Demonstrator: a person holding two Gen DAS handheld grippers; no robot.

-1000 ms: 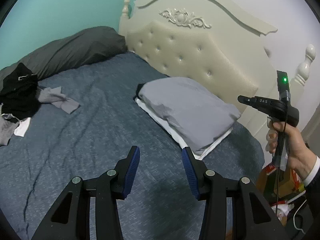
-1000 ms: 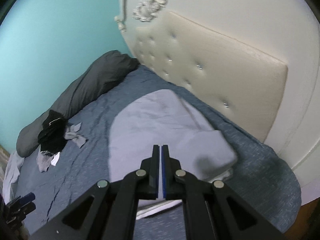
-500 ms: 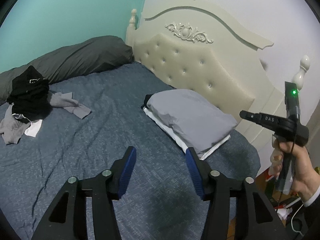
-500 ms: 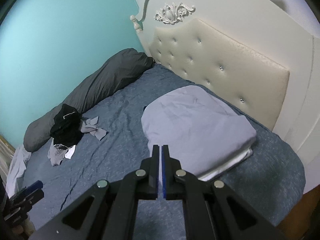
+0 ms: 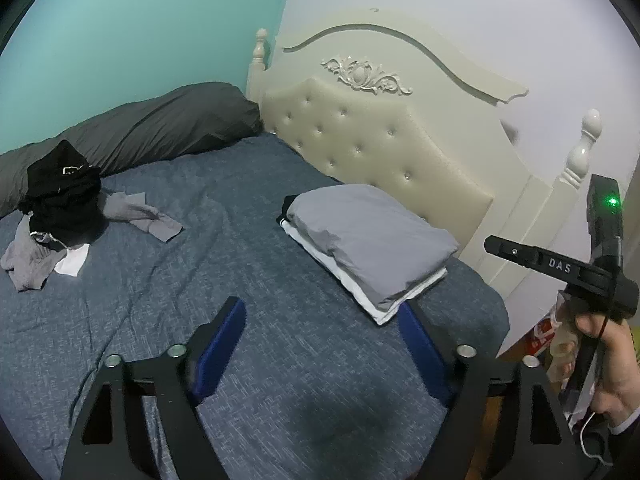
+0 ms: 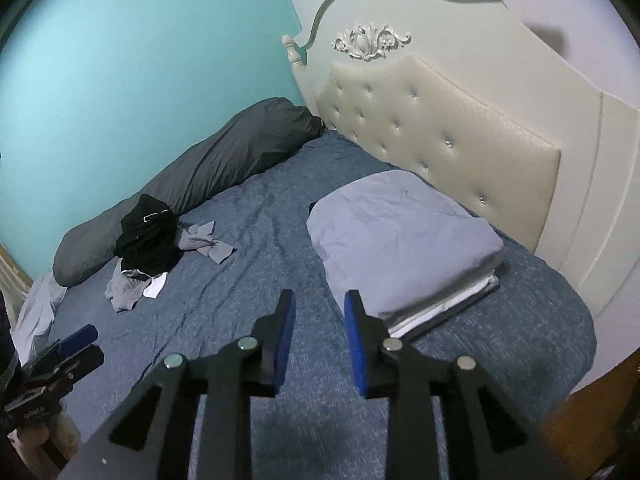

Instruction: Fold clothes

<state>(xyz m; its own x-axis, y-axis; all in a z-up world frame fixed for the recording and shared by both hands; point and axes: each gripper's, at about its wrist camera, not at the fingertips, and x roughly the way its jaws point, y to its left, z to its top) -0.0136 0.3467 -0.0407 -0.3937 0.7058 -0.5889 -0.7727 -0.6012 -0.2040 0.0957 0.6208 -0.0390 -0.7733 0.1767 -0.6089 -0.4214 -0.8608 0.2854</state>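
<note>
A folded stack of clothes (image 5: pixel 372 240) (image 6: pixel 404 236), grey on top with white layers under it, lies on the blue bed by the headboard. A heap of unfolded clothes (image 5: pixel 60 212) (image 6: pixel 148 240), black, grey and white, sits at the far left. My left gripper (image 5: pixel 320 328) hangs over bare bedding in front of the stack, its jaws opening wide with nothing between them. My right gripper (image 6: pixel 318 336) is just left of the stack's near corner, jaws opening, nothing between them. A hand holds the right gripper's handle (image 5: pixel 592 280) at the right edge of the left wrist view.
The blue bedspread (image 5: pixel 224 272) lies wrinkled between heap and stack. A long dark grey pillow (image 5: pixel 152 128) lies along the teal wall. The cream tufted headboard (image 5: pixel 380 148) stands behind the stack. The bed's right edge drops to a cluttered floor (image 5: pixel 540 332).
Both grippers have drawn back and up from the folded stack, which now looks smaller. The left jaws have spread much wider. The right jaws, shut before, have parted.
</note>
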